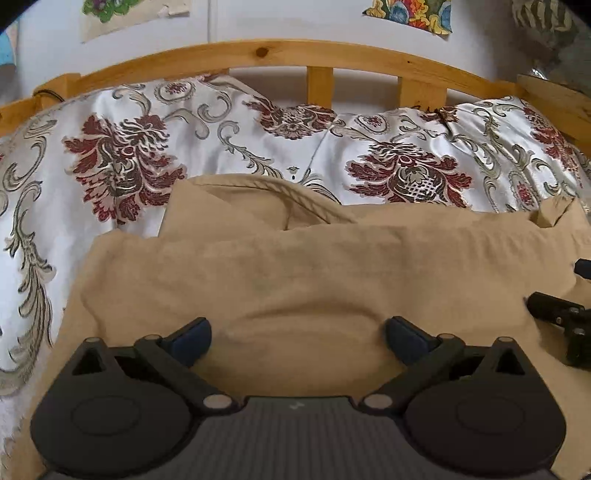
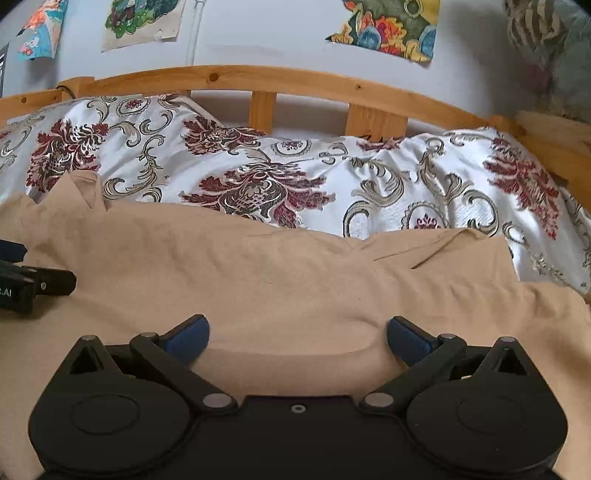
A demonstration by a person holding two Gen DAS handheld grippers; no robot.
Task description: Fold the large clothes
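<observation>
A large tan garment (image 1: pixel 295 273) lies spread on the bed, partly folded, with a seamed edge showing at its far side. It also fills the lower half of the right wrist view (image 2: pixel 280 280). My left gripper (image 1: pixel 298 336) is open wide just above the cloth, holding nothing. My right gripper (image 2: pixel 298 334) is open wide over the cloth too, empty. The right gripper shows at the right edge of the left wrist view (image 1: pixel 565 317). The left gripper shows at the left edge of the right wrist view (image 2: pixel 33 284).
A white bedspread with red and grey flower patterns (image 1: pixel 229 147) covers the bed beyond the garment. A wooden bed rail (image 1: pixel 317 55) runs along the far side against a white wall with colourful pictures (image 2: pixel 388 29).
</observation>
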